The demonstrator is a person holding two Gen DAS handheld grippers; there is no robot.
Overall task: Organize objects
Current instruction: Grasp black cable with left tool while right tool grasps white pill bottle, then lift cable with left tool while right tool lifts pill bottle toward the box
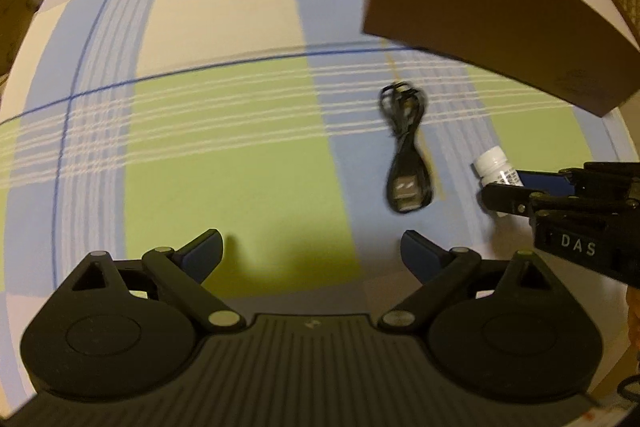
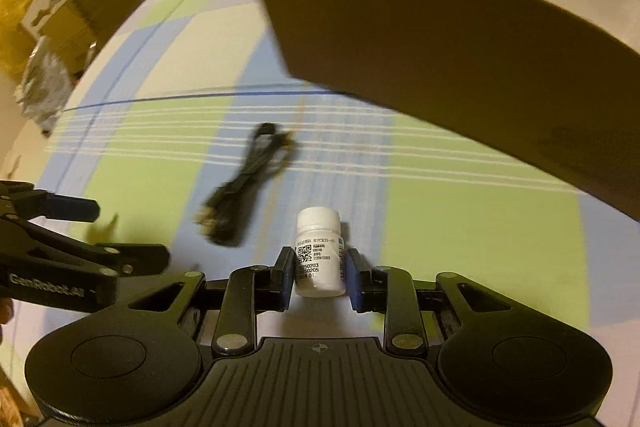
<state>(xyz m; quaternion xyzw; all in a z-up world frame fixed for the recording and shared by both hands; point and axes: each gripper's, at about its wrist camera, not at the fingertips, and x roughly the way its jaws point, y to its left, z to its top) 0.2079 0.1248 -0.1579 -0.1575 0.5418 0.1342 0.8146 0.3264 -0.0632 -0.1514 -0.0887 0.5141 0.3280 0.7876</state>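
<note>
White plastic, the small pill bottle (image 2: 320, 251) lies on the checked cloth (image 2: 460, 227) with its cap pointing away from me, long axis running straight out between my right gripper (image 2: 318, 273) fingers. The pads flank its body closely; I judge them about touching, though I cannot tell if they grip. The brown box (image 2: 440, 39) stands just ahead and to the right. My left gripper (image 1: 312, 255) hangs wide apart, holding nothing, with the coiled black USB cable (image 1: 406, 155) lying ahead, slightly right.

Tabletop (image 1: 224, 163): open to the left; brown box (image 1: 492, 7) blocks far right, cable (image 1: 406, 155) lies mid-path
</note>
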